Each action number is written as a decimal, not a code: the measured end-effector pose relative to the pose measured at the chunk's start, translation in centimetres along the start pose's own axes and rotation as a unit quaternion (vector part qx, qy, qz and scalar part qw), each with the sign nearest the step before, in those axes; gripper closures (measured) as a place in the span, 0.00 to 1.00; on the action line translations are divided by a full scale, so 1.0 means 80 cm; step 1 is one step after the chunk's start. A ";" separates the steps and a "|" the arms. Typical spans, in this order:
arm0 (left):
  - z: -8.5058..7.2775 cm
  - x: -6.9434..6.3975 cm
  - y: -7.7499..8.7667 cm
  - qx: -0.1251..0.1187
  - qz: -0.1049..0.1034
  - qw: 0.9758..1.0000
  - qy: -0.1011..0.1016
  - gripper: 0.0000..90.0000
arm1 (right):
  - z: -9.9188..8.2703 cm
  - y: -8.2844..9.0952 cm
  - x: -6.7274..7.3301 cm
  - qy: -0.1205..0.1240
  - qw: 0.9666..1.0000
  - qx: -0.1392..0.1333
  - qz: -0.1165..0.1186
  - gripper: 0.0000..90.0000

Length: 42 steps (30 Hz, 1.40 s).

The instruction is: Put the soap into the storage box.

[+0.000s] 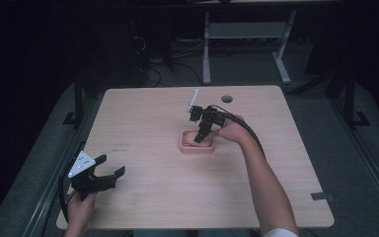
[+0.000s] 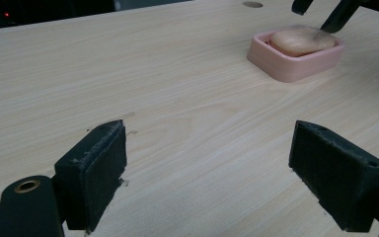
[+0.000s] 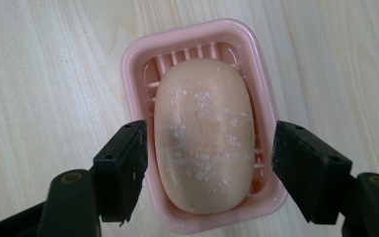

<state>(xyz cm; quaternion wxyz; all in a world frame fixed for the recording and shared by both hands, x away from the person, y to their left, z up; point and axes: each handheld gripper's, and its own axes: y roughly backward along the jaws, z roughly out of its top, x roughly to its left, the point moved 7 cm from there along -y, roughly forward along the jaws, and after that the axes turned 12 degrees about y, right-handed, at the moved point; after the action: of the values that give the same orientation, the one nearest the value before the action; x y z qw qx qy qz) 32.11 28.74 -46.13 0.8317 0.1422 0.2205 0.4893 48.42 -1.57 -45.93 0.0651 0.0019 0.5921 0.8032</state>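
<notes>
On the left side of the table [image 1: 143,197], near the front edge, a hand holds the left gripper [image 1: 112,167]. Its jaws are wide apart and nothing is between them. In the left gripper view there is just bare wood under them, with a small scuffed mark on the wood by one jaw.

In the middle of the table sits a pink soap dish [image 1: 183,146]. A pale bar of soap [image 3: 203,133] lies flat inside it, and it has little white flecks on top. The dish has ribs on its bottom that peek out at the far end.

The right gripper [image 1: 200,138] points down over the dish. Its jaws are a little apart, one on each side of the soap. The pads sit close to the soap but do not squeeze it. One jaw hangs over the rim of the dish.

Farther back on the table is a small round hole [image 1: 227,98]. Behind the table, on the dark floor, stand white table legs [image 1: 207,49] and some cables [image 1: 150,74].
</notes>
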 end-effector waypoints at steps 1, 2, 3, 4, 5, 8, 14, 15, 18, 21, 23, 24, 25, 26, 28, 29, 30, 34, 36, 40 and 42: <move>0.000 0.000 0.000 0.001 0.000 1.000 0.000 0.16 | -0.001 0.001 0.000 -0.001 1.000 -0.002 0.000 0.33; 0.000 0.001 0.000 0.002 0.001 1.000 -0.002 0.16 | -0.002 0.002 0.000 -0.002 1.000 -0.002 -0.001 0.33; 0.000 0.001 0.000 0.001 0.001 1.000 -0.001 0.16 | -0.003 0.003 0.000 -0.004 1.000 -0.005 -0.002 0.32; 0.000 0.001 0.000 0.002 0.001 1.000 -0.002 0.16 | -0.004 0.003 0.000 -0.005 1.000 -0.005 -0.002 0.32; 0.000 0.000 0.000 0.002 0.001 1.000 -0.001 0.16 | -0.006 0.004 0.000 -0.006 1.000 -0.007 -0.002 0.32; 0.000 0.000 0.000 0.000 0.000 1.000 0.001 0.16 | -0.009 0.006 0.001 -0.011 1.000 -0.009 -0.004 0.32; 0.000 -0.002 0.001 0.001 0.000 1.000 -0.004 0.16 | -0.017 0.015 0.005 -0.019 1.000 -0.015 -0.011 0.32; 0.000 -0.001 0.001 0.002 0.000 1.000 -0.005 0.16 | -0.019 0.017 0.005 -0.022 1.000 -0.016 -0.012 0.31; 0.000 -0.001 0.001 0.001 0.001 1.000 -0.004 0.16 | -0.024 0.022 0.006 -0.030 0.999 -0.021 -0.015 0.31; -0.001 -0.002 0.001 0.001 0.000 1.000 -0.005 0.16 | -0.028 0.024 0.007 -0.032 0.999 -0.024 -0.017 0.31; -0.001 -0.002 0.000 0.003 0.000 1.000 -0.003 0.16 | -0.031 0.026 0.008 -0.036 0.999 -0.022 -0.015 0.30; -0.002 -0.002 0.000 0.004 0.000 1.000 -0.003 0.16 | -0.033 0.027 0.008 -0.035 0.999 -0.023 -0.016 0.30; -0.002 -0.002 0.000 0.005 0.001 1.000 -0.003 0.16 | -0.035 0.029 0.009 -0.037 0.999 -0.024 -0.017 0.30; -0.002 -0.002 0.000 0.004 0.001 1.000 -0.003 0.16 | -0.036 0.030 0.008 -0.038 0.999 -0.025 -0.018 0.30; -0.001 -0.001 0.000 0.004 0.002 1.000 -0.002 0.16 | -0.041 0.033 0.008 -0.044 0.998 -0.026 -0.020 0.30; -0.002 -0.001 0.000 0.004 0.002 1.000 -0.002 0.16 | -0.043 0.034 0.008 -0.045 0.998 -0.028 -0.021 0.30; -0.002 -0.001 0.000 0.004 0.002 1.000 -0.002 0.16 | -0.045 0.034 0.008 -0.049 0.998 -0.028 -0.020 0.30; -0.002 -0.001 0.000 0.004 0.002 1.000 -0.003 0.16 | -0.052 0.037 0.009 -0.054 0.998 -0.030 -0.022 0.30; -0.002 -0.001 0.000 0.004 0.002 1.000 -0.003 0.16 | -0.055 0.039 0.011 -0.056 0.998 -0.030 -0.024 0.30; -0.002 -0.002 0.000 0.004 0.002 1.000 -0.003 0.16 | -0.060 0.042 0.014 -0.057 0.997 -0.033 -0.026 0.30; -0.002 -0.002 0.000 0.005 0.002 1.000 -0.004 0.16 | -0.063 0.044 0.015 -0.057 0.997 -0.037 -0.028 0.30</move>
<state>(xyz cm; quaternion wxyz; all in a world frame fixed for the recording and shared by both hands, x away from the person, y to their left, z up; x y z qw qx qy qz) 31.95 28.62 -46.21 0.8308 0.1484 0.2196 0.4894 46.46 -7.27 -44.22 0.1209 0.0284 0.5575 0.8208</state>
